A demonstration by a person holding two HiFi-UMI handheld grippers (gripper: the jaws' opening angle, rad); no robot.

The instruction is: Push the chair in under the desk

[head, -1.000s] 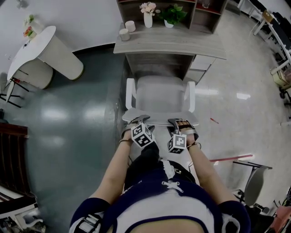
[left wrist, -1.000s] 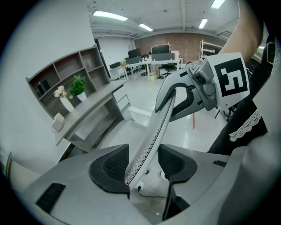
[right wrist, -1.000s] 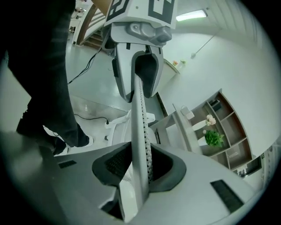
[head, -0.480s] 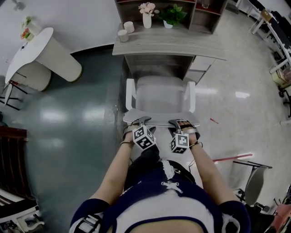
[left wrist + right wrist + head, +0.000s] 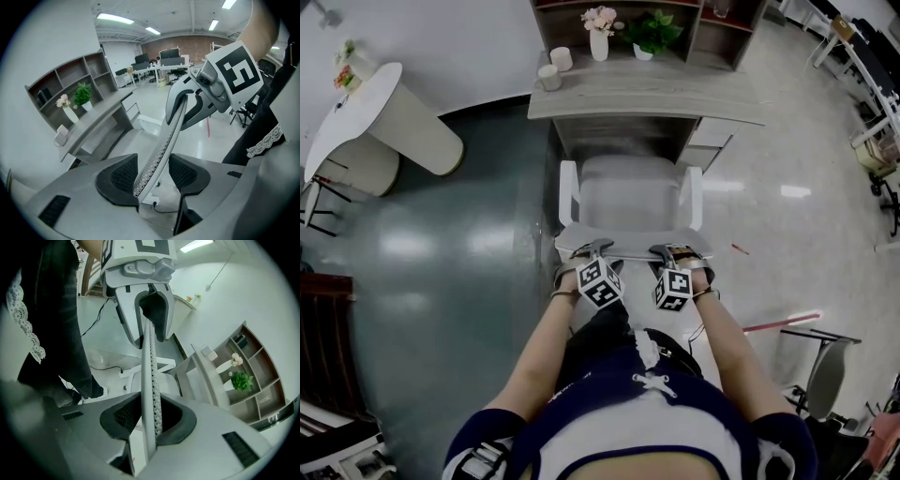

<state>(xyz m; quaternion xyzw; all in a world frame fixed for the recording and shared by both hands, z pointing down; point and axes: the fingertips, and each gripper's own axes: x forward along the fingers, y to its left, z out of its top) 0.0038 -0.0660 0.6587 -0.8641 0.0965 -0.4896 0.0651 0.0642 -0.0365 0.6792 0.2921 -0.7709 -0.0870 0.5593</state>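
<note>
A white chair (image 5: 630, 192) faces a grey wooden desk (image 5: 647, 94), its seat front at the desk's opening. Both grippers sit on the top edge of the chair's backrest (image 5: 630, 253). My left gripper (image 5: 592, 251) straddles that perforated edge (image 5: 164, 145) with its jaws wide and a gap beside each pad. My right gripper (image 5: 667, 251) has just been closing its jaws on the same edge (image 5: 151, 376), and its pads now lie against it on both sides. From the right gripper view, the left gripper (image 5: 150, 329) shows farther along the edge.
On the desk stand a vase of flowers (image 5: 599, 33), a potted plant (image 5: 652, 28) and two cups (image 5: 549, 75), under a shelf unit. A white round table (image 5: 375, 103) stands at the left. Another chair (image 5: 825, 375) is at the lower right. The person's legs are right behind the backrest.
Both grippers stay on the backrest's top edge. The right gripper's cube has shifted a little to the right and turned slightly. The whole scene has drifted slightly up in the head view.
</note>
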